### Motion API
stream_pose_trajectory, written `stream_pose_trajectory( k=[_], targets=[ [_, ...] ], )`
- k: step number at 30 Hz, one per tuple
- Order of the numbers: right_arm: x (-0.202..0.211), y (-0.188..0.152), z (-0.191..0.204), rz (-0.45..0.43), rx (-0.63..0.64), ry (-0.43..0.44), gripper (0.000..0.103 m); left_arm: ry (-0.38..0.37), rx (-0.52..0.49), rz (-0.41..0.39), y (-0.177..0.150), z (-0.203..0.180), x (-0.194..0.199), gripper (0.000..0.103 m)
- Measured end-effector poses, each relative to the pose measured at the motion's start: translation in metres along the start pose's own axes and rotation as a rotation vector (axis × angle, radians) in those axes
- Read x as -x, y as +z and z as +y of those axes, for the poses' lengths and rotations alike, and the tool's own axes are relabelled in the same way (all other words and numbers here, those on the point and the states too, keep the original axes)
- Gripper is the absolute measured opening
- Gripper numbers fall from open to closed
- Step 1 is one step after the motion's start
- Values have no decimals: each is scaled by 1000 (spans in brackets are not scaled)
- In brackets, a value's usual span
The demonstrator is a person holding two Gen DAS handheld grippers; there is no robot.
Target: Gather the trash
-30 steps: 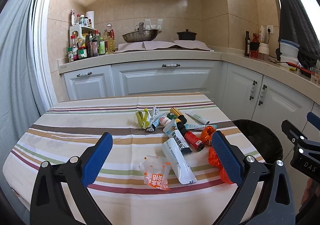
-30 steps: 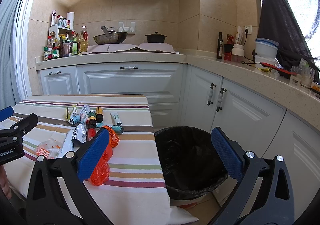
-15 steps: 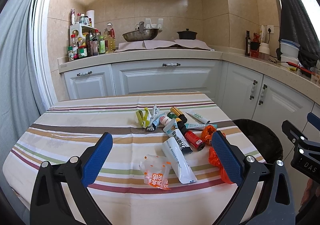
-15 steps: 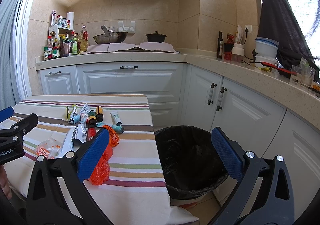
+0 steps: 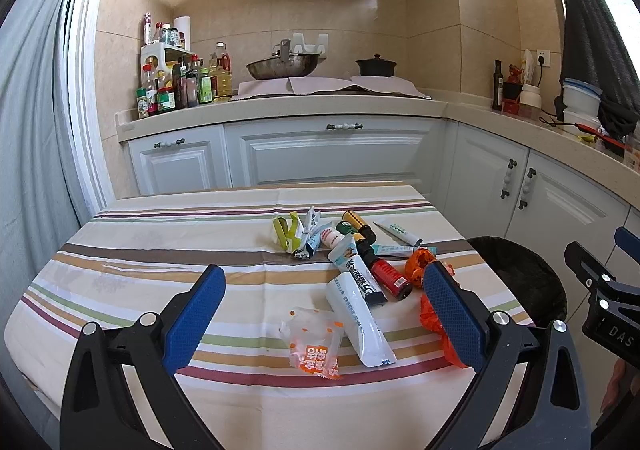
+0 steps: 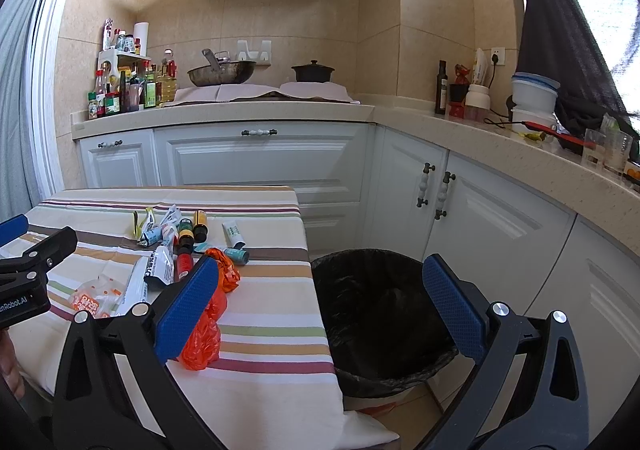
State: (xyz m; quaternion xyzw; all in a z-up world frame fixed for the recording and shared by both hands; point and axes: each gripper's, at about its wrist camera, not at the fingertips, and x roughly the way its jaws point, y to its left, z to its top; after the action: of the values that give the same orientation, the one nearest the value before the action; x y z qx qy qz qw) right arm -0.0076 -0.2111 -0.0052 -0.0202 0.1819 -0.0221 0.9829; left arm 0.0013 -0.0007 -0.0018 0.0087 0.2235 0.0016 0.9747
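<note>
At my kitchen table, I hold both grippers wide apart and empty above the striped tablecloth (image 5: 132,262), with the litter heaped toward its right half. My left gripper (image 5: 320,318) looks straight at the pile: the white tube (image 5: 360,320) lies just ahead between its spread fingers, its long axis running away from me and leaning slightly left, cap end farther off. The clear orange-printed wrapper (image 5: 314,346) sits touching the tube's left side, nearest of all to this gripper. Beyond them lie the red-capped bottle (image 5: 390,276), a striped sachet (image 5: 358,268) and small tubes.

My right gripper (image 6: 320,308) hangs out over the black-lined bin (image 6: 384,314), which stands on the floor just beside the table's right edge. The crumpled orange bag (image 6: 204,334) rests near that edge, by this gripper's left finger, so I judge it the right hand's closest pick and a short carry to the bin. Nothing is collected yet, as far as the dark liner shows.
</note>
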Motion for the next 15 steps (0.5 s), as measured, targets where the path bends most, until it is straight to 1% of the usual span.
stream_pose_trajectory(
  k=[15],
  targets=[
    [-4, -4, 3, 17, -9, 9, 100, 9, 1, 7, -1, 2, -3, 97]
  ],
)
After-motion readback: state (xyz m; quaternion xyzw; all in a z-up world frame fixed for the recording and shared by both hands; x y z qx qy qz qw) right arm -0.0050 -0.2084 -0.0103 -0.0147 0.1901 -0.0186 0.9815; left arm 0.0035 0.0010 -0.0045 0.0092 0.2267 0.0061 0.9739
